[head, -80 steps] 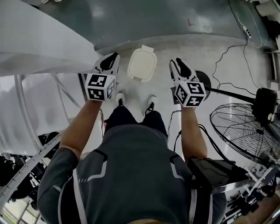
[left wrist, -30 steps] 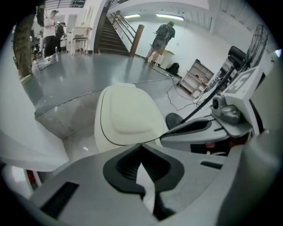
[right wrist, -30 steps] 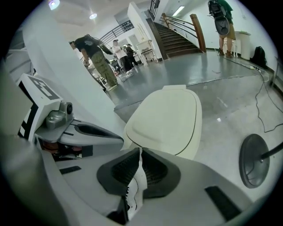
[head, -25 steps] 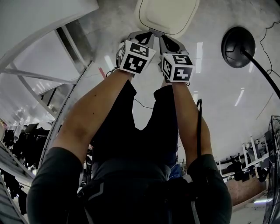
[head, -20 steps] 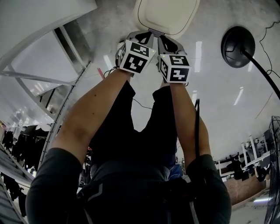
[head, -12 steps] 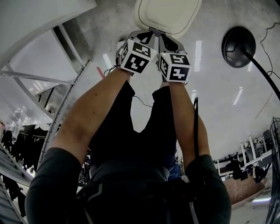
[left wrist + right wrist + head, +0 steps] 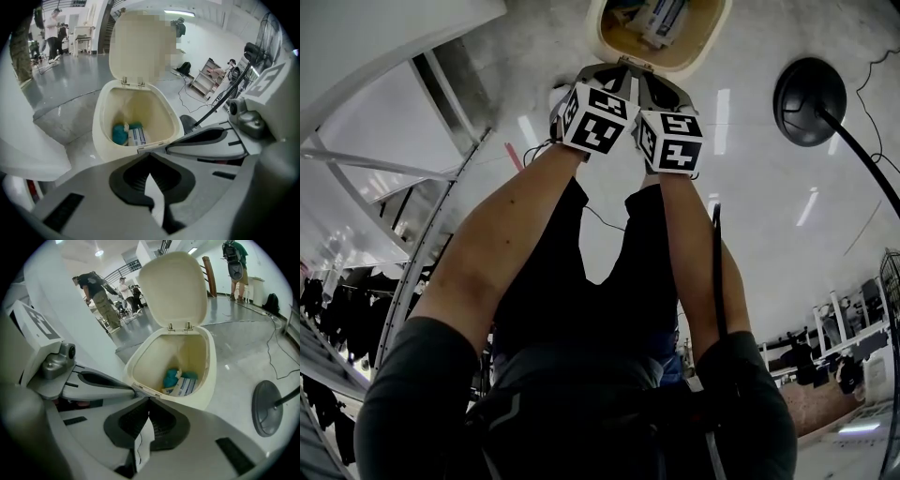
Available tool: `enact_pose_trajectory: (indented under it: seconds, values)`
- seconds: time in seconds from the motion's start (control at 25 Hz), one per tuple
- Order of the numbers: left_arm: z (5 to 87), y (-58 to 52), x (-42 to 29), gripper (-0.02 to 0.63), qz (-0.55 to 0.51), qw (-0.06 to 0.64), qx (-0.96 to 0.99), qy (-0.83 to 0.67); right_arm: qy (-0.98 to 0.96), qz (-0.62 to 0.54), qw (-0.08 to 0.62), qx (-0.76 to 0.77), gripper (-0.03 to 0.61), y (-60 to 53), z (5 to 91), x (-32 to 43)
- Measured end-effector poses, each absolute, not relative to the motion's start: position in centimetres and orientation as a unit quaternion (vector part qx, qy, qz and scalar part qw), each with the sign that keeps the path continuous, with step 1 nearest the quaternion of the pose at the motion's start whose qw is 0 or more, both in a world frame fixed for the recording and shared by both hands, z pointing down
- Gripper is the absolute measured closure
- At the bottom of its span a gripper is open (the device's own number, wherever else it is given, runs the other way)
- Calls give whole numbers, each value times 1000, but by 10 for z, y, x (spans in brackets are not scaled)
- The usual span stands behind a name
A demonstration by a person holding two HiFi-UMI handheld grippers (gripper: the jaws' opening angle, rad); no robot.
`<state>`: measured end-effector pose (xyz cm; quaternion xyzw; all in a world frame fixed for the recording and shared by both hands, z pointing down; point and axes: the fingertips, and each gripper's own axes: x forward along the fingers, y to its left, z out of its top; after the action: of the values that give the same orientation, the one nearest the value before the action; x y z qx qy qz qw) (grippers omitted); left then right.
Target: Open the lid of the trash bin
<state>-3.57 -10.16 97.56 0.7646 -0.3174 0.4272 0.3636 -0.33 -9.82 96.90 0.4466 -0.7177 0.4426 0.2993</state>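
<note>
The cream trash bin (image 7: 602, 33) stands on the floor just beyond both grippers, its lid (image 7: 143, 47) swung up and standing upright at the back hinge. Inside lie a teal wad (image 7: 120, 134) and a white-and-blue carton (image 7: 185, 385). My left gripper (image 7: 149, 155) is shut with nothing between its jaws, its tip at the bin's near rim by the small front latch (image 7: 151, 146). My right gripper (image 7: 148, 399) is also shut and empty, pressed close beside the left one at the same rim. In the head view the left gripper (image 7: 619, 73) and the right gripper (image 7: 645, 79) meet below the bin opening.
A black round fan base (image 7: 809, 97) with its pole sits on the floor right of the bin, and cables run nearby. A white table (image 7: 384, 37) and its metal frame rise at the left. Several people stand far back in the hall.
The lid was down on the bin half a second ago and now stands open, showing the contents. Both grippers stayed at the near rim.
</note>
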Motion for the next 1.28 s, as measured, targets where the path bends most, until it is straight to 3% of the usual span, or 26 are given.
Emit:
enact_pose_trajectory:
  seconds: [0.4, 0.56, 0.96, 1.28]
  values:
    - [971, -108, -34, 604, 375, 408, 775, -303, -704, 504, 255, 431, 551, -99, 964, -5]
    - [951, -123, -43, 604, 383, 393, 770, -327, -699, 519, 228, 436, 549, -110, 937, 5]
    - [815, -130, -51, 604, 349, 393, 777, -347, -749, 463, 207, 426, 549, -133, 786, 22]
    - [683, -159, -40, 604, 311, 316, 830, -337, -787, 379, 163, 459, 549, -162, 650, 51]
